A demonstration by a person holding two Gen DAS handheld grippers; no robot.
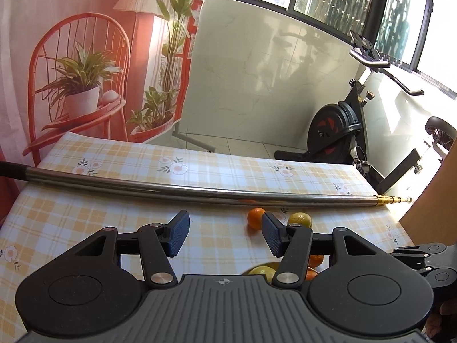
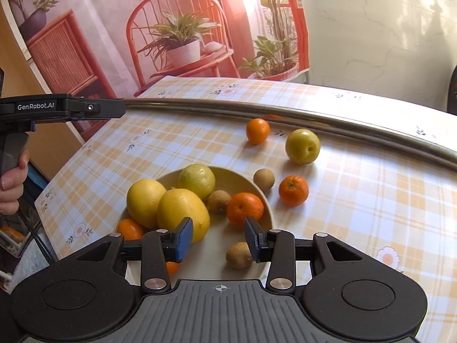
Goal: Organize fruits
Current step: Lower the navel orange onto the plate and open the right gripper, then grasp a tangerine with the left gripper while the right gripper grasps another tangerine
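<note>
A beige bowl (image 2: 231, 172) holds two lemons (image 2: 182, 214), a green-yellow fruit (image 2: 197, 180), an orange (image 2: 245, 207), two kiwis (image 2: 238, 254) and small mandarins. My right gripper (image 2: 218, 228) hovers over the bowl's near side, open, with nothing between its blue pads. Loose on the checked cloth lie a mandarin (image 2: 258, 131), a yellow plum (image 2: 302, 146), a small brown fruit (image 2: 264, 179) and another mandarin (image 2: 293, 190). My left gripper (image 1: 224, 225) is open and empty above the cloth, left of the far mandarin (image 1: 255, 217) and the plum (image 1: 300, 219).
A long metal pole (image 1: 200, 190) lies across the table behind the fruit. A printed backdrop hangs at the back. An exercise bike (image 1: 334, 134) stands beyond the table's far right, and a brown board (image 1: 434, 200) rises at the right edge. A hand (image 2: 11, 183) grips the left tool's handle.
</note>
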